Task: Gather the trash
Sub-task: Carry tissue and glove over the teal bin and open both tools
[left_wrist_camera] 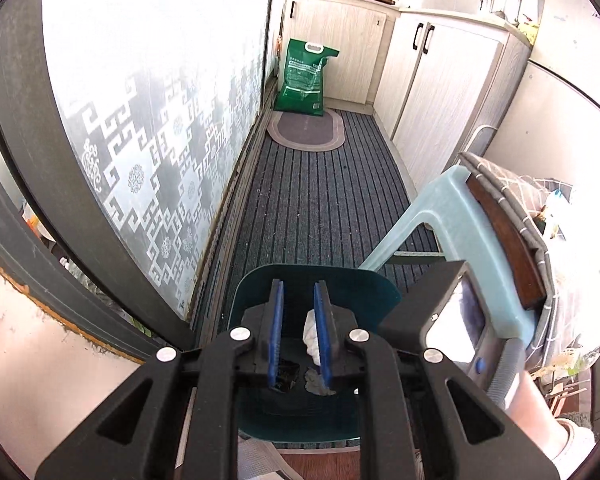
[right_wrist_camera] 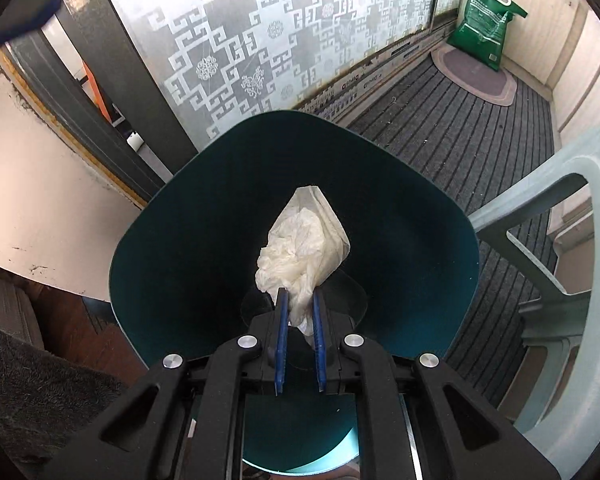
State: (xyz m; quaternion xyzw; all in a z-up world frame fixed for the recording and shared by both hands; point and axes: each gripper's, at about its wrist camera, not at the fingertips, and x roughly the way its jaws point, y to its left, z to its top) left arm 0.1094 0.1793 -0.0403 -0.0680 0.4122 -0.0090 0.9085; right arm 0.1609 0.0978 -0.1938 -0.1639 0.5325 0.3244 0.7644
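Note:
A dark teal bin [left_wrist_camera: 312, 270] stands on the striped floor below both tools. My left gripper [left_wrist_camera: 299, 284] hovers over its mouth, open by a narrow gap with nothing between the blue pads. Past its right pad a white crumple [left_wrist_camera: 310, 332] shows inside the bin, above a dark scrap [left_wrist_camera: 285, 376] and a grey scrap [left_wrist_camera: 318, 385] at the bottom. In the right wrist view my right gripper [right_wrist_camera: 299, 294] points steeply down into the bin [right_wrist_camera: 220, 200], shut on a crumpled white plastic bag [right_wrist_camera: 304, 240] that bulges beyond the fingertips.
A pale blue plastic stool [left_wrist_camera: 440, 216] stands close to the bin's right. A patterned frosted glass door [left_wrist_camera: 140, 120] runs along the left. A green sack [left_wrist_camera: 306, 76] and an oval mat [left_wrist_camera: 306, 130] lie at the far end by white cabinets [left_wrist_camera: 440, 92].

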